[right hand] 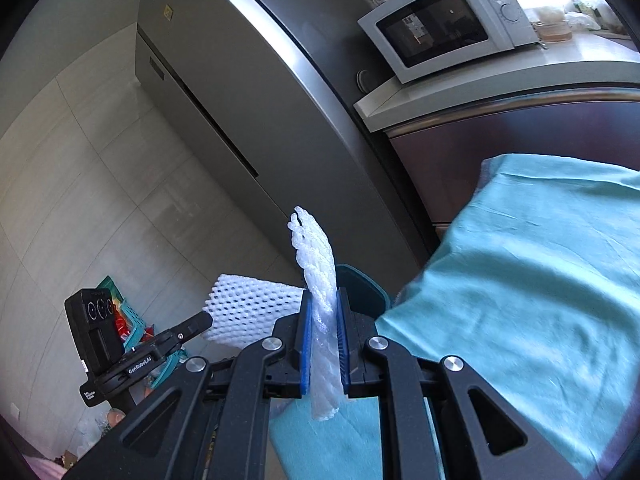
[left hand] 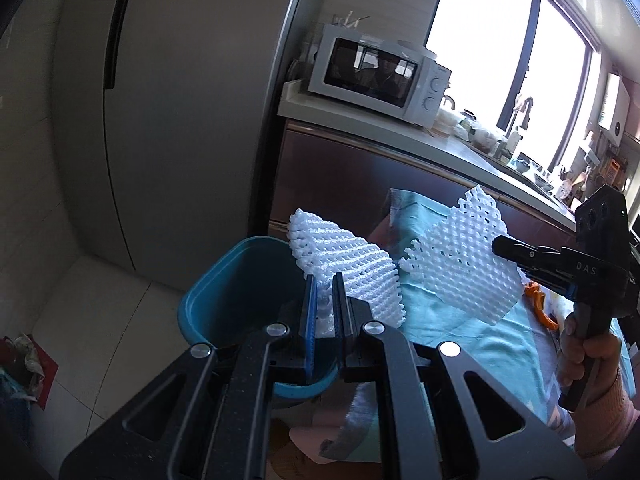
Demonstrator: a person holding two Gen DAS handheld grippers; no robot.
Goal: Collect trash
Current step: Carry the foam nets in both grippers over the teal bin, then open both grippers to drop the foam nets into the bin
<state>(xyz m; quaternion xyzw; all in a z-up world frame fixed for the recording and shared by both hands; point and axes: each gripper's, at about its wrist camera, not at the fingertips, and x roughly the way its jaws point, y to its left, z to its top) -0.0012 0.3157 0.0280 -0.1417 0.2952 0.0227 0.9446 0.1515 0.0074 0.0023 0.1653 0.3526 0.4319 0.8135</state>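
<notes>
Kitchen surroundings framed both views — a tall grey refrigerator (left hand: 168, 120), a white microwave (left hand: 380, 76) on a pale countertop (left hand: 320, 108), and bright windows beyond. Writing was sparse: the body of the right gripper (left hand: 508, 250), seen from the left wrist camera, carried the letters "DAS", and the left gripper (right hand: 206, 322), seen from the right wrist camera, read "GenRobot.AI" on its base; the small label beside it was too small to make out. A teal cloth (right hand: 520, 288) covered the table. Each pair of tongs was clamped on a piece of white foam fruit netting. The left foam net (left hand: 344, 276) rose from between the blue pads (left hand: 310, 320), directly above a blue bin (left hand: 232, 280) standing at the cloth's edge. The right foam net (right hand: 320, 280) stood upright between its pads — held above the cloth, just beside the left one and near the bin's rim. A hand (left hand: 588, 360) gripped the right gripper's handle.
</notes>
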